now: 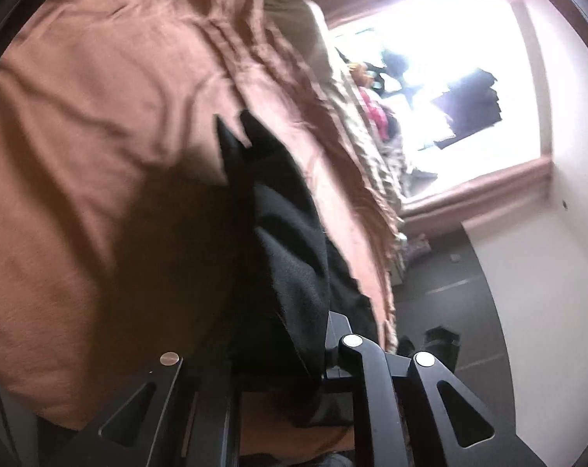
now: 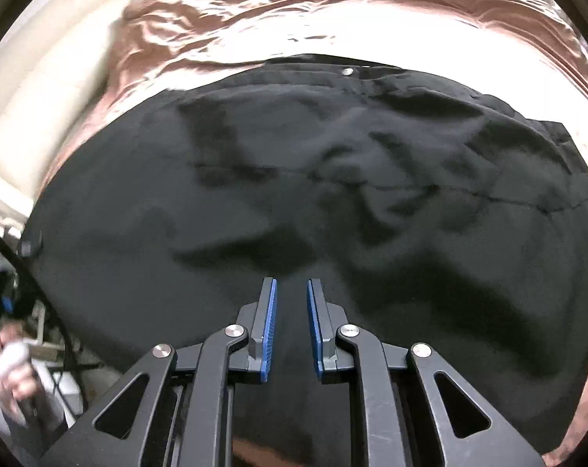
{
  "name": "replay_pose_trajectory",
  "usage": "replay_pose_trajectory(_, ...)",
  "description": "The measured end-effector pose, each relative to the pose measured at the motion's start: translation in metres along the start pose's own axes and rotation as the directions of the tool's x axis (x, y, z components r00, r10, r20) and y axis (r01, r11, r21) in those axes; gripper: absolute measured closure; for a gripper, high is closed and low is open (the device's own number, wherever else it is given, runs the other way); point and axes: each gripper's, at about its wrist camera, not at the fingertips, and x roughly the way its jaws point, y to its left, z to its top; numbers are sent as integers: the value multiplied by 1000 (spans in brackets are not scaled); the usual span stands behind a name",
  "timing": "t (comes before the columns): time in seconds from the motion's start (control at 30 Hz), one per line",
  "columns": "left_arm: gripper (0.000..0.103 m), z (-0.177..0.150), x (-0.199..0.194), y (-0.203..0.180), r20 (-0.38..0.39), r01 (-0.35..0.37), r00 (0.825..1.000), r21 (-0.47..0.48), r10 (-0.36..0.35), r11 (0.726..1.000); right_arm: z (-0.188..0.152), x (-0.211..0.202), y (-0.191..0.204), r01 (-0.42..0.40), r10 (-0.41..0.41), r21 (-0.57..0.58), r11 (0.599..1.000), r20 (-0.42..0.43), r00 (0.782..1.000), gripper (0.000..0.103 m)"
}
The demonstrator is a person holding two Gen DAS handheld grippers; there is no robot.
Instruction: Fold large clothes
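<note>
Working over a bed (image 2: 200, 35) with a rust-brown cover, near a bright window (image 1: 449, 78). Keeping the black trousers (image 2: 294, 194) spread across the middle of the bed, waistband button (image 2: 347, 72) toward the far edge, likely so the fold lands flat. Pinching a bunched edge of that cloth in the left hand-held gripper (image 1: 290, 292), closed on it and raising it off the cover, apparently to carry it over. Hovering the right hand-held gripper (image 2: 292, 284) low over the near edge, blue pads narrowly apart, clamping nothing, probably ready to steady the fabric.
</note>
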Motion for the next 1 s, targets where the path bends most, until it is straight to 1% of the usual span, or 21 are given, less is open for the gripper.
replay_pose_trajectory(0.1,90,2,6,-25,-5,44,999,35,-44,998,-17,2,2,-37,36,-23,999,-39,999,90)
replay_pose_trajectory(0.2,90,3,13,-46,-9,80,997,60,-79,995,-32,15,0,-36,33,-45,998,-72,997,90)
replay_pose_trajectory(0.27,91,4,17,-56,-17,103,995,69,-102,992,-35,26,-2,-24,20,-44,999,-85,996,90)
replay_pose_trajectory(0.43,92,-1,33,-89,-62,140,989,131,-133,981,-35,58,-15,-63,64,13,998,-118,991,90)
replay_pose_trajectory(0.57,92,-8,53,-118,-104,168,983,187,-151,968,-30,69,-17,-57,59,16,998,-104,993,90)
replay_pose_trajectory(0.63,92,-10,60,-133,-121,185,979,206,-163,961,-32,63,-22,-80,82,29,996,-78,994,90)
replay_pose_trajectory(0.77,92,-17,77,-165,-168,222,969,262,-182,939,-42,37,-43,-119,117,78,990,27,993,90)
replay_pose_trajectory(0.9,92,-30,102,-194,-224,249,957,301,-186,921,-65,2,-77,-132,109,163,978,145,983,90)
replay_pose_trajectory(1.0,92,-44,125,-212,-272,260,947,328,-173,908,-85,-19,-102,-128,79,229,965,209,975,90)
